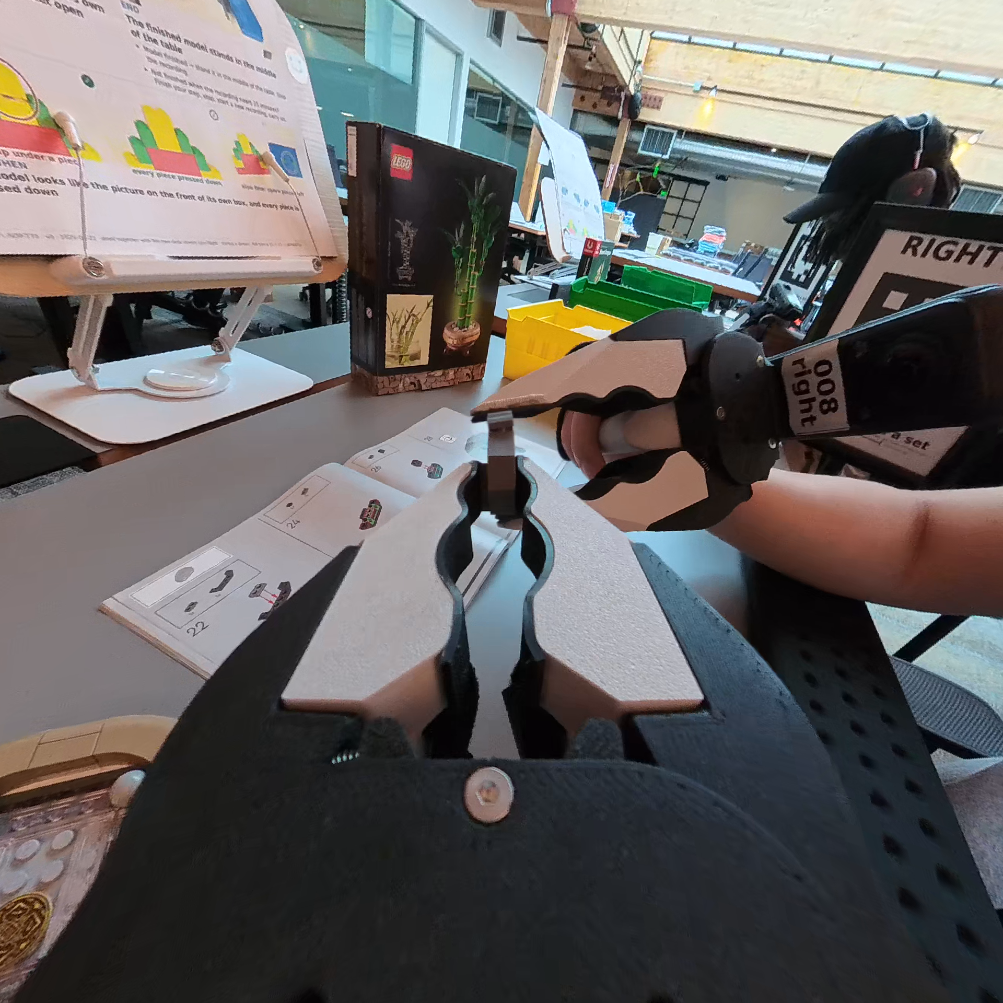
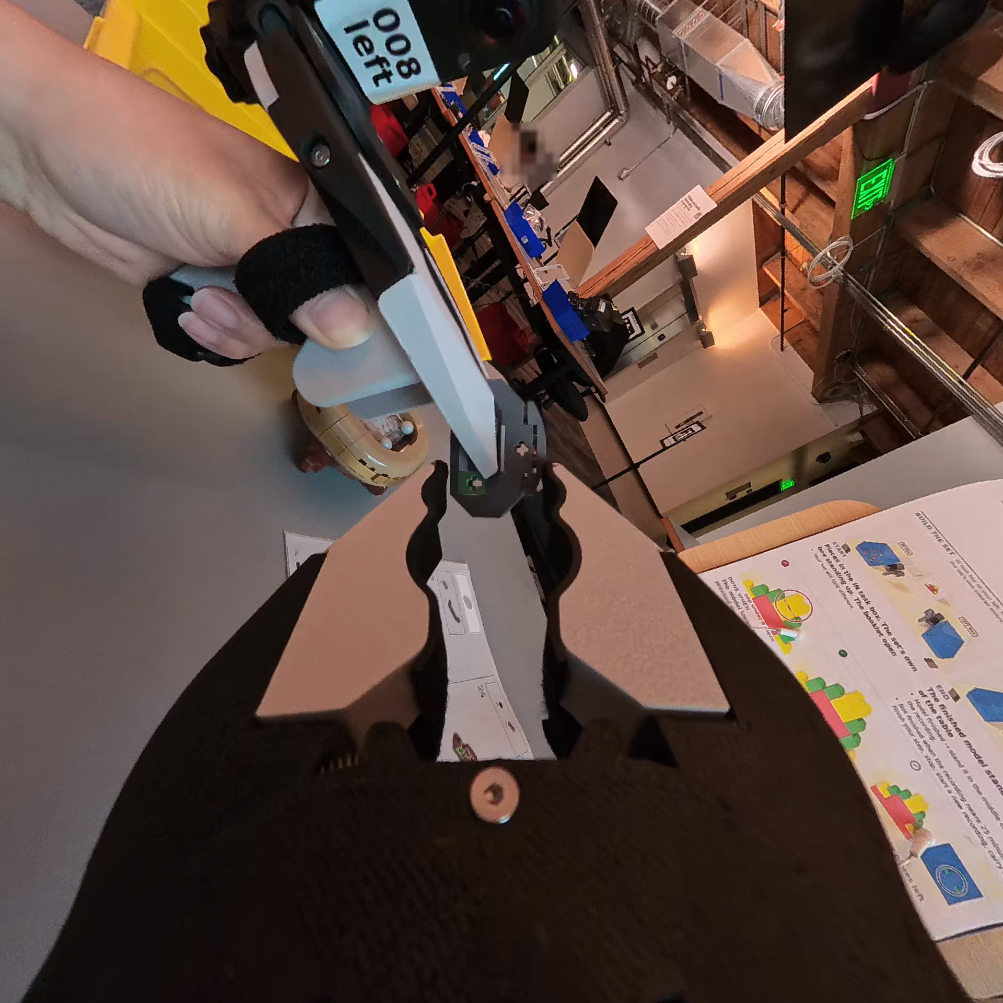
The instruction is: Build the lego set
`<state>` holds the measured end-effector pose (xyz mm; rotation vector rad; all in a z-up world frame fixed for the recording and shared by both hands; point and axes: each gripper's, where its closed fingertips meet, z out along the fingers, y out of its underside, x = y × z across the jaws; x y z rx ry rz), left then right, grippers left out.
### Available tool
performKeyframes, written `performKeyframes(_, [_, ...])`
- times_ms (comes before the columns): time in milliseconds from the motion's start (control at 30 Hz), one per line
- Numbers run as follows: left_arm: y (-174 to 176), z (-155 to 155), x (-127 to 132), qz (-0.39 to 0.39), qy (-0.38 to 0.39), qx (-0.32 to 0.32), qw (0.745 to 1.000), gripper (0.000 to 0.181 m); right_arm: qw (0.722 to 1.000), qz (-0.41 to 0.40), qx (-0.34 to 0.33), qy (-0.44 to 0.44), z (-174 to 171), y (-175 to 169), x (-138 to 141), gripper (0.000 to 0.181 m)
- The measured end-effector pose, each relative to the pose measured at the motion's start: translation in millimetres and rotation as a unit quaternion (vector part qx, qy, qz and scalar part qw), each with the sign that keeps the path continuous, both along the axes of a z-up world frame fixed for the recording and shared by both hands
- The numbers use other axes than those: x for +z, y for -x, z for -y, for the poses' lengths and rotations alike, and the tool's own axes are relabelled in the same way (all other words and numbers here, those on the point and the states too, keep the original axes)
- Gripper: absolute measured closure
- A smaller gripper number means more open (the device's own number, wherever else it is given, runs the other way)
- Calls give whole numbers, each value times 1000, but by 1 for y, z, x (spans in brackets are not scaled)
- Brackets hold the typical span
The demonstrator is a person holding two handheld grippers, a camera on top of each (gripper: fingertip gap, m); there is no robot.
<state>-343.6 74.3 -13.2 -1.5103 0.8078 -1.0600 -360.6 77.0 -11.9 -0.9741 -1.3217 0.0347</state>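
Observation:
A small dark grey lego assembly [image 1: 502, 483] with a light grey clip on top is held above the open instruction booklet [image 1: 304, 543]. My left gripper [image 1: 502, 477] is shut on its flat sides. My right gripper [image 1: 524, 453] comes in from the right, its upper fingertip [image 1: 483, 407] resting on the clip. In the right wrist view the assembly [image 2: 515, 461] is an eight-sided plate with a green part, and the right gripper [image 2: 491, 475] touches it on both edges. The left gripper [image 2: 488, 434] reaches in from the upper left there.
The set's box [image 1: 429, 260] stands at the back of the grey table [image 1: 163, 488], beside a guide sheet on a white stand [image 1: 157, 135]. Yellow [image 1: 548, 331] and green [image 1: 640, 293] bins sit behind. A tan round lego pot [image 1: 70, 754] lies near left; it also shows in the right wrist view [image 2: 358, 439]. The tips of both grippers are at nearly the same place.

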Motion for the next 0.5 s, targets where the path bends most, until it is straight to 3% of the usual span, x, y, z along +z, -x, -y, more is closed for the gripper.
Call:
performKeyframes(300, [2, 4, 7, 45, 36, -28, 998, 172, 998, -31, 39, 30, 9, 3, 7, 131])
performKeyframes(400, [1, 10, 10, 60, 49, -58, 995, 172, 984, -88, 107, 115, 20, 0, 19, 127])
performKeyframes(500, [0, 13, 8, 53, 40, -76, 995, 172, 945, -157, 178, 226, 26, -14, 41, 131])
